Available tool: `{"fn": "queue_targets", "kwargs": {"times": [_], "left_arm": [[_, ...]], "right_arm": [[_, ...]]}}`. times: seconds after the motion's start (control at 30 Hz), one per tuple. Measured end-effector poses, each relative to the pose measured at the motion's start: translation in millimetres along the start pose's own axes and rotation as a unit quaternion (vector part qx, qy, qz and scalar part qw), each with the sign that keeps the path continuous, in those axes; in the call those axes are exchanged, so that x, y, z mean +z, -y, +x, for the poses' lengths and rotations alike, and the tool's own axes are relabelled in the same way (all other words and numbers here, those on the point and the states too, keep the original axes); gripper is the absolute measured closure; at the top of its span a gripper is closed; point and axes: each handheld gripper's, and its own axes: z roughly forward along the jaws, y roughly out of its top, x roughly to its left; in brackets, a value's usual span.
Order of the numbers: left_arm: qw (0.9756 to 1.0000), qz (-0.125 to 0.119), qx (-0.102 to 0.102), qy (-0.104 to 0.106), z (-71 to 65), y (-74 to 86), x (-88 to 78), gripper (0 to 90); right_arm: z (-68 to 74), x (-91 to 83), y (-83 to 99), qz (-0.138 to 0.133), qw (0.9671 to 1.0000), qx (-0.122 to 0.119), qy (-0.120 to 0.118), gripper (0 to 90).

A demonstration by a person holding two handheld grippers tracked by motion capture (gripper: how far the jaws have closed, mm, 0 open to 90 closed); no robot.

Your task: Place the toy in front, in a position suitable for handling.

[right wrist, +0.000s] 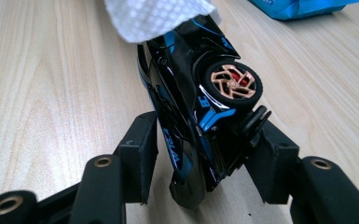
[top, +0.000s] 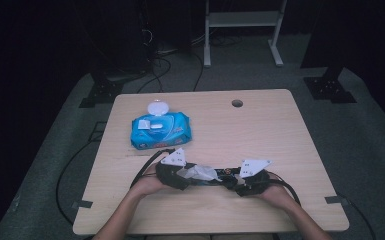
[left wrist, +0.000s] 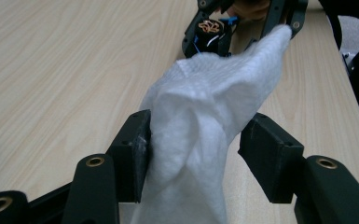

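Right tongs (right wrist: pixel 200 154) pinching a black-and-blue toy car (right wrist: pixel 200 107) tipped on its side, one copper-spoked wheel facing up, just above the worktop (top: pixel 260 130) near its front edge. Left tongs (left wrist: pixel 193 154) spread: white wet wipe (left wrist: pixel 200 126) runs between the jaws, touching one pad, clear of the other, its far end draped on the car. Blue wipes pack (top: pixel 160 131), lid flipped open, sits behind the left hand (top: pixel 147 186).

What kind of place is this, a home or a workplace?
Probably a lab or recording room, not a home: a bare wooden table on grey carpet, cables on the floor, dark surroundings and a metal stand behind.
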Motion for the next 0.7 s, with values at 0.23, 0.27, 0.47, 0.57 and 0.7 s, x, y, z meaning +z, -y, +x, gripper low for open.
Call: {"fn": "queue_targets", "kwargs": {"times": [0.23,0.27,0.47,0.57,0.7], "left_arm": [[0.9995,-0.024,-0.019,0.005,3.9,-0.2,-13.4,50.6],[0.9994,-0.025,-0.024,0.001,4.7,0.1,-14.3,54.8],[0.9981,-0.046,-0.041,-0.005,7.1,-0.5,-19.1,76.3],[0.9982,-0.048,-0.035,0.000,4.0,-6.8,-16.8,79.9],[0.9989,-0.044,-0.017,0.001,-2.4,-18.1,-6.3,80.2]], "right_arm": [[-0.4,-1.4,1.4,-0.002,1.0000,0.005,-0.002,46.6],[-0.4,-1.8,1.4,-0.002,1.0000,0.006,-0.002,46.6],[-1.6,-8.6,0.7,-0.014,0.9998,0.015,0.000,49.1],[-2.6,-10.9,0.7,-0.020,0.9995,0.023,-0.003,50.4],[-4.6,-11.9,0.3,-0.016,0.9993,0.032,-0.011,45.6]]}}
